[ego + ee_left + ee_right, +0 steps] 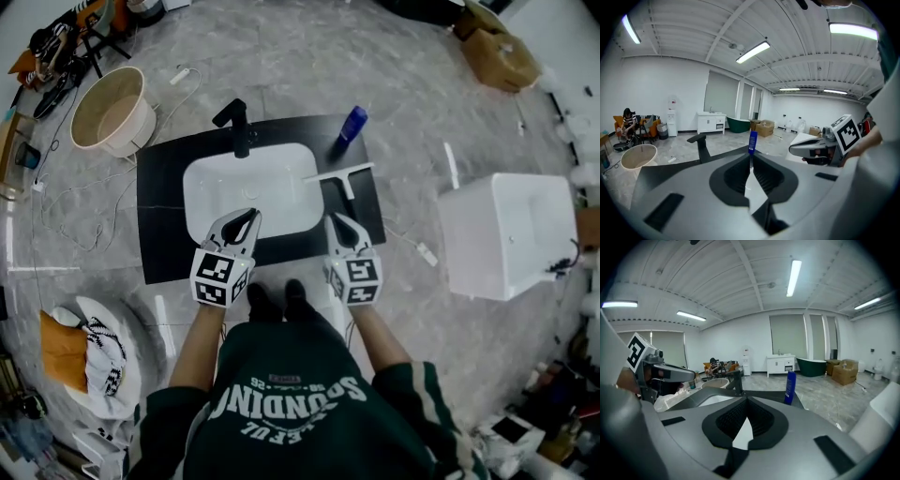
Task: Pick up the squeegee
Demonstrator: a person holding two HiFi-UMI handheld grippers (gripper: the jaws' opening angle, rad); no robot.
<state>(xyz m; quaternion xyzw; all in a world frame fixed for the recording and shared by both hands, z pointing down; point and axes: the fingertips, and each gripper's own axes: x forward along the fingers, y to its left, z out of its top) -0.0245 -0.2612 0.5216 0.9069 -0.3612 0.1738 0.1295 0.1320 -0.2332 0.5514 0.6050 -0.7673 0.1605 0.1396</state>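
Note:
A white squeegee lies on the black countertop, just right of the white sink, its blade crosswise and its handle pointing toward me. My right gripper hovers at the counter's front edge just short of that handle, jaws shut and empty. Over the sink's front rim my left gripper is shut and empty too. In both gripper views the closed jaws hide the squeegee. The left gripper view shows the right gripper beside it. The right gripper view shows the left one.
A black faucet stands behind the sink, and a blue bottle at the counter's back right corner. A beige bucket sits on the floor at left, with cables around it. A white box-shaped fixture stands at right.

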